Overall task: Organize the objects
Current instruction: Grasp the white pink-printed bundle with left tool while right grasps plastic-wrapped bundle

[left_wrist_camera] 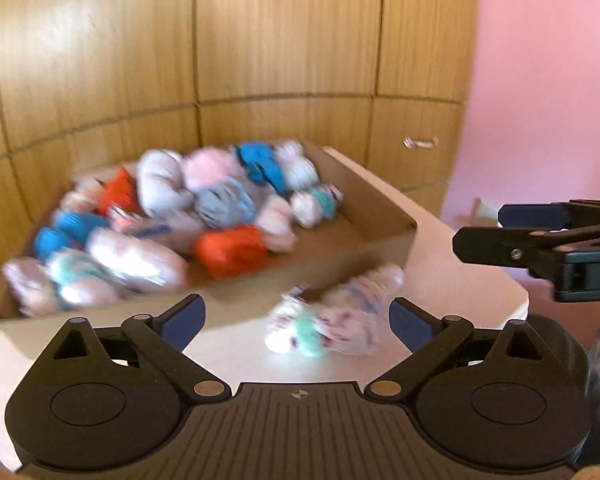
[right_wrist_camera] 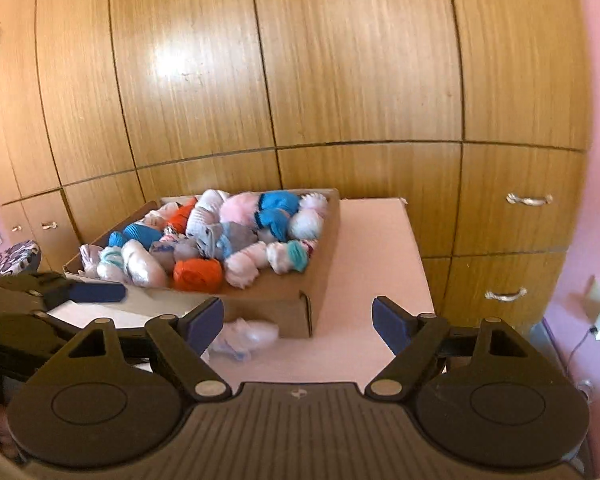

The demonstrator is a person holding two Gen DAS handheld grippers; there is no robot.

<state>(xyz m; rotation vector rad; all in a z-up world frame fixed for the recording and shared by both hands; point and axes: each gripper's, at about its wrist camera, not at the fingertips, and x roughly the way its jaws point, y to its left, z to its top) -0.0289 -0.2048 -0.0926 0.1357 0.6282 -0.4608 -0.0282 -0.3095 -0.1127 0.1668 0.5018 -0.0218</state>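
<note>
A loose bundle of white socks (left_wrist_camera: pixel 336 320) with a mint-green patch and small coloured specks lies on the white table (left_wrist_camera: pixel 460 248), just outside the near wall of the cardboard box (left_wrist_camera: pixel 384 204) and close to that box's near right corner. In the right wrist view the same bundle (right_wrist_camera: pixel 248 336) shows as a pale crumpled lump right against the front of the box (right_wrist_camera: pixel 284 304), though contact cannot be confirmed. The left view is blurred, so its finer pattern cannot be read.

The box sits toward the far left part of the table (right_wrist_camera: pixel 380 260), its back close to the wardrobe. It is packed with rolled sock balls: an orange ball (right_wrist_camera: pixel 198 274) at the near edge, blue ones (right_wrist_camera: pixel 278 210) toward the far side, another blue one (right_wrist_camera: pixel 140 233) at the left, and pink, white and grey rolls between them. A strip of bare cardboard floor shows along the right wall in the left wrist view.

The left gripper (left_wrist_camera: pixel 298 322) hangs low over the near part of the table with its blue-padded fingers spread wide, the sock bundle lying between and just beyond the tips; nothing is grasped. The right gripper (right_wrist_camera: pixel 298 320) is likewise released, fingers wide apart and holding nothing, over the bare table near the box's near right corner. Each gripper appears at the edge of the other's view.

Behind the table stands a wooden wardrobe (right_wrist_camera: pixel 300 80) with drawers and metal handles (right_wrist_camera: pixel 528 199), and a pink wall (left_wrist_camera: pixel 540 80) lies to the right.
</note>
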